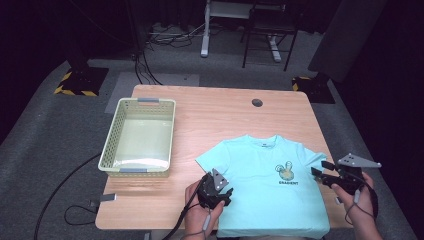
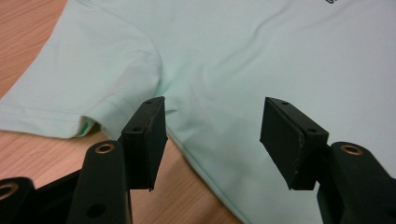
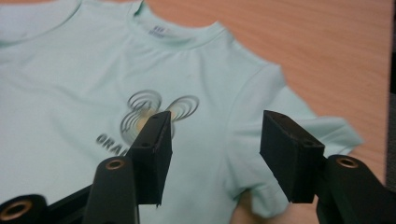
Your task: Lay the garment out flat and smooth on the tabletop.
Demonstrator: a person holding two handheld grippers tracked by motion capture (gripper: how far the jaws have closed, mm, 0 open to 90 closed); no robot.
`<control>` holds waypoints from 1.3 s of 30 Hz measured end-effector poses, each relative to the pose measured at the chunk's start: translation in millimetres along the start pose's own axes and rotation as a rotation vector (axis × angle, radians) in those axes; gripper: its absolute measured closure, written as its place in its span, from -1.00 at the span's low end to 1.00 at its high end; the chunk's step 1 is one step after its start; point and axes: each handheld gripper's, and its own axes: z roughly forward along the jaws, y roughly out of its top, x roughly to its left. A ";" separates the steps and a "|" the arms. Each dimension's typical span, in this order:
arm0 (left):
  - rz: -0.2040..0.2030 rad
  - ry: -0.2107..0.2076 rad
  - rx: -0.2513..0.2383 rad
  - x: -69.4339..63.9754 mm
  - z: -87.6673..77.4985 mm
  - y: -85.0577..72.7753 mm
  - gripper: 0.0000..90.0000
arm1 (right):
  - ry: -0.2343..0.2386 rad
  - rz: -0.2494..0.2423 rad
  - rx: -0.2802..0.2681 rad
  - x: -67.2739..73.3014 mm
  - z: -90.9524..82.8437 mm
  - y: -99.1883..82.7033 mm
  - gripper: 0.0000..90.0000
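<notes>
Two black jaws of L gripper (image 2: 212, 140) up close in left gripper view, standing apart, nothing pinched between. Just past them: side seam and L sleeve of mint t-shirt (image 2: 243, 60), lying flat on wooden table (image 2: 23, 28). Sleeve hem w/ small green tag just beyond one jaw; underarm creases straight ahead of the gap. Bare wood under the jaws on the near side.

Seen from high view: L gripper (image 1: 226, 192) held in L hand (image 1: 197, 202), sitting at shirt's L edge, below the sleeve, tips over the fabric edge. Cannot tell whether tips touch cloth.

R gripper (image 3: 215, 154) also w/ jaws apart, nothing between pads. Ahead of it in right gripper view: R sleeve and chest print w/ swirl logo (image 3: 156, 112), collar w/ label further off. From high view, R gripper (image 1: 320, 170) in R hand (image 1: 357, 195), off the shirt's R side, just beside the R sleeve tip, near table's R edge. Not gripping cloth.

Shirt (image 1: 270, 185) spread face up, collar pointing away from both tools, hem hanging over near table edge, lying between the two grippers.

Well off to the far side of L gripper: pale perforated basket (image 1: 112, 140) on the table, apart from shirt. Small round grommet (image 1: 257, 102) in tabletop beyond the collar.
</notes>
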 end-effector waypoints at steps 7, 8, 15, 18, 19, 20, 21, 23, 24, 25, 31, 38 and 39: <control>0.024 -0.050 0.043 -9.3 10.3 -1.1 -0.17 | 0.078 -0.078 0.078 21.2 10.9 -24.1 -0.14; 0.024 -0.057 0.037 -10.0 11.5 -1.9 -0.17 | 0.085 -0.085 0.083 23.5 12.1 -27.2 -0.15; 0.053 -0.038 0.049 -12.3 17.4 -2.6 -0.22 | 0.117 -0.089 0.113 33.7 21.9 -46.3 -0.23; 0.070 -0.035 0.038 -13.5 20.6 -3.6 -0.26 | 0.111 -0.093 0.100 34.0 27.3 -52.1 -0.32; 0.066 -0.036 0.035 -13.2 21.0 -3.8 -0.26 | 0.112 -0.090 0.089 33.5 28.0 -52.8 -0.32; 0.059 -0.038 0.029 -12.2 21.6 -4.3 -0.26 | 0.113 -0.091 0.079 32.9 28.9 -53.2 -0.33; 0.059 -0.041 0.027 -10.7 22.5 -3.7 -0.26 | 0.112 -0.090 0.068 32.3 30.4 -53.5 -0.34; 0.060 -0.042 0.026 -7.5 24.3 -2.1 -0.26 | 0.111 -0.088 0.036 31.0 35.0 -54.1 -0.38; 0.060 -0.043 0.025 -5.5 25.1 -1.3 -0.27 | 0.112 -0.087 0.035 30.3 36.7 -52.7 -0.38; 0.061 -0.044 0.026 -3.2 26.0 -0.4 -0.27 | 0.110 -0.086 0.035 29.8 38.6 -51.1 -0.38; 0.056 -0.045 0.027 12.6 31.9 5.4 -0.28 | 0.111 -0.086 0.037 24.0 53.1 -39.1 -0.41; 0.058 -0.048 0.028 29.6 38.4 11.8 -0.29 | 0.121 -0.094 0.035 17.0 68.1 -26.9 -0.41; 0.060 -0.043 0.026 31.9 39.4 12.9 -0.29 | 0.120 -0.094 0.036 16.4 69.6 -25.6 -0.41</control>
